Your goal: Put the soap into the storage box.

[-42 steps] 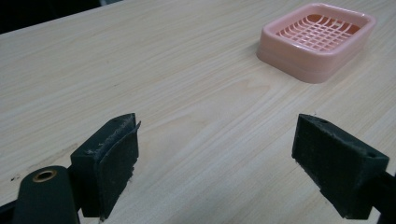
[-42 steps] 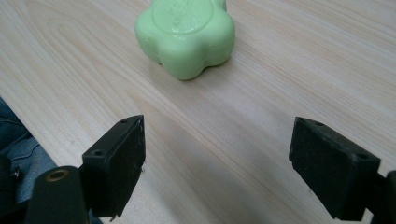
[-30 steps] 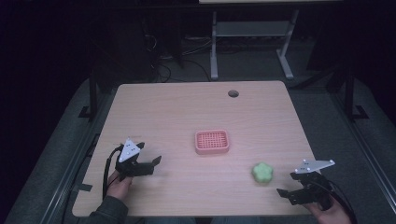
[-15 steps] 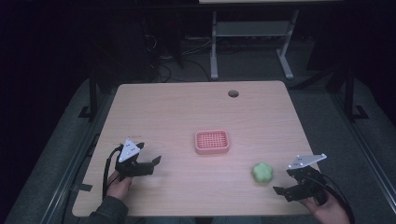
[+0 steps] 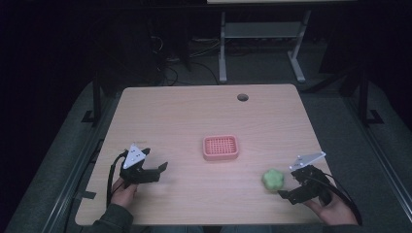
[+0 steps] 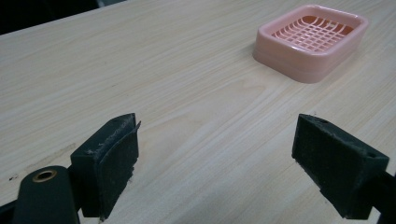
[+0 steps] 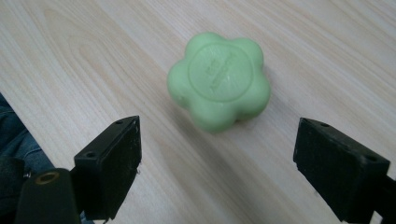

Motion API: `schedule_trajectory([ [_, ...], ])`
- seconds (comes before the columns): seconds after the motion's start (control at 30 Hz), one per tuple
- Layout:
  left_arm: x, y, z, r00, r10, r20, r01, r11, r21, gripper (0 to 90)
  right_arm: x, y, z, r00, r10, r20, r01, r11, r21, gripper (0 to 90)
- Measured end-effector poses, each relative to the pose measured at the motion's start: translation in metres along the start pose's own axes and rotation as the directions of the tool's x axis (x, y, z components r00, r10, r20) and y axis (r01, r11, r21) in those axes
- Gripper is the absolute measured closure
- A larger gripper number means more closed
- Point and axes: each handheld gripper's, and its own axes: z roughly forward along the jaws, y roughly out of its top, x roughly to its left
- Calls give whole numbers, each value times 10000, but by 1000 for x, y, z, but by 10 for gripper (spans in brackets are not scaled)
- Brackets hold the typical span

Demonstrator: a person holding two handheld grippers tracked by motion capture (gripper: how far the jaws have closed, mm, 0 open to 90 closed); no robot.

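1. Light wood-grain rectangular table (image 5: 194, 111), round cable hole (image 5: 242, 97) near its far edge.
2. Pink plastic grid-bottomed soap dish (image 5: 220, 147) sits mid-table.
3. Green flower-shaped soap bar (image 5: 273, 179) lies near-right, apart from dish.

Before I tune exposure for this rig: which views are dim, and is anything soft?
High view: dark surroundings, table evenly lit, no glare. Right gripper view: green soap sharp, its embossing too small to read. Left gripper view: pink tray crisp, near tongs slightly soft.

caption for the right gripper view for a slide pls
Open right gripper poised just short of a green flower-shaped soap lying on the wooden table.
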Motion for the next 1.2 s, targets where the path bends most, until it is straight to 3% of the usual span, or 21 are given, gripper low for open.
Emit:
schedule_trajectory([
  [0.43,0,0,0,10000,-41,14,41,10000,-16,143,4,25,12,9979,-648,-98,652,9961,588,150],
  [1.2,-1,0,0,9999,-17,104,18,10000,-41,143,4,42,40,9964,-851,-54,849,9843,1545,150],
])
